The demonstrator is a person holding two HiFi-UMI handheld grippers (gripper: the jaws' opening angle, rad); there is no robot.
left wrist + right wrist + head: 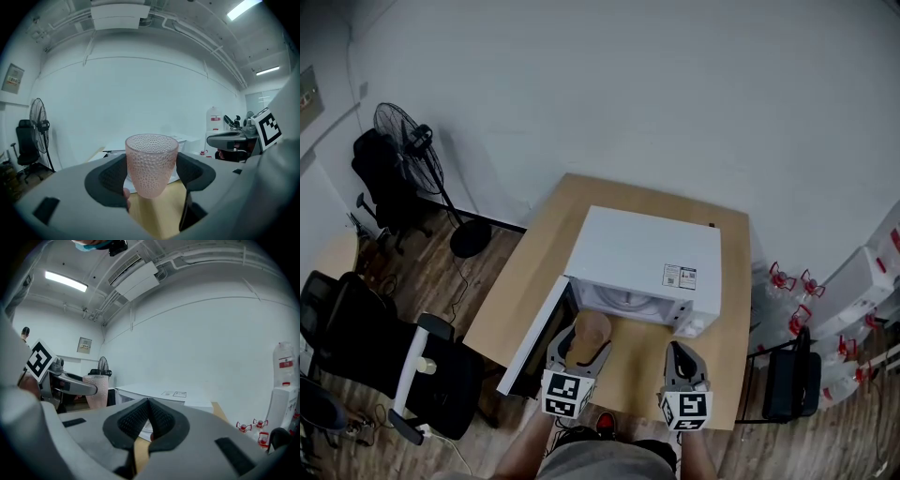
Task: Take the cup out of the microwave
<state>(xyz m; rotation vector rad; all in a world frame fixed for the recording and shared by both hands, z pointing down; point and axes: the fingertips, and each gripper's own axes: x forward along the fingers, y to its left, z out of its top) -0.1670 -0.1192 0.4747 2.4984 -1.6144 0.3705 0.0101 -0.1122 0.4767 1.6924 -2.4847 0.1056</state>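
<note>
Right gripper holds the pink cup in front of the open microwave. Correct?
No. The left gripper holds the cup, as the left gripper view shows; the right gripper is shut and empty. The rest stands: the cup is in front of the open microwave.

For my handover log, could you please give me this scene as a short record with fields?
microwave: white, on the table, door open
cup: pink, dimpled, upright, in front of the microwave's opening
left gripper: jaws shut on the cup
right gripper: jaws together, nothing between them
task state: cup is out of the microwave, held by the left gripper
</note>
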